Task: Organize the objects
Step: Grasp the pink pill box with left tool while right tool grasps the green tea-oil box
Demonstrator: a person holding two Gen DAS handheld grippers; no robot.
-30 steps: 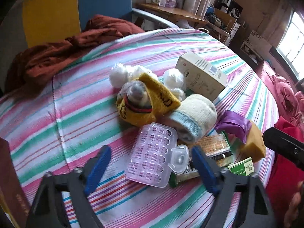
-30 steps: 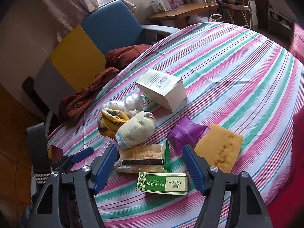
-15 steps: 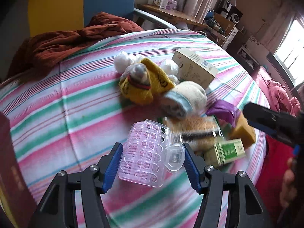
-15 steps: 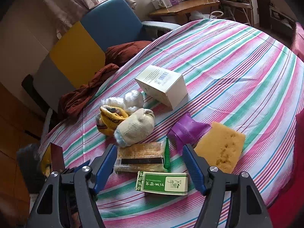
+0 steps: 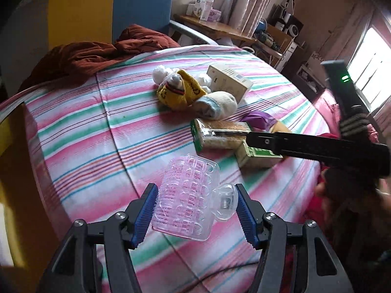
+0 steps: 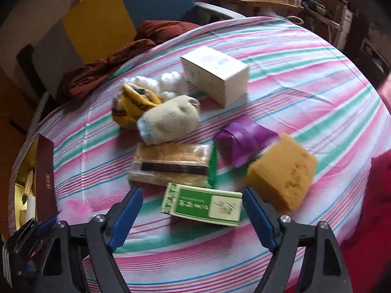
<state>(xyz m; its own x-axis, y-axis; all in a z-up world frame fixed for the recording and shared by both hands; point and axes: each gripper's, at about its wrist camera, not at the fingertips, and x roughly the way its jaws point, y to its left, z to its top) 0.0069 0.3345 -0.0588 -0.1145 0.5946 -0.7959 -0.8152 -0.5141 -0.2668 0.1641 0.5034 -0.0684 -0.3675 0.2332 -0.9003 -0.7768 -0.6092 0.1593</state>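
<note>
My left gripper (image 5: 194, 210) is shut on a clear pink plastic clip (image 5: 188, 197) and holds it above the striped tablecloth (image 5: 92, 131), left of the pile. In the right wrist view the jaws of my right gripper (image 6: 193, 210) are opening; the green box (image 6: 202, 205) lies on the cloth between the fingers, and the pads do not touch it. Behind the box lie a cracker pack (image 6: 171, 166), a purple bag (image 6: 242, 141) and a yellow sponge (image 6: 281, 171). Farther back are a cream sock (image 6: 168, 122), a yellow sock bundle (image 6: 134, 107) and a white carton (image 6: 215, 75).
White cotton balls (image 6: 166, 85) sit behind the socks. A dark red box lid (image 6: 45, 178) stands at the table's left edge beside an open container. A rust-coloured blanket (image 5: 97, 56) lies on the chair behind. A red sleeve (image 6: 376, 210) is at the right.
My left gripper shut on the pink clip, lifted it and carried it away from the pile. My right gripper widened its jaws and dropped closer to the green box.
</note>
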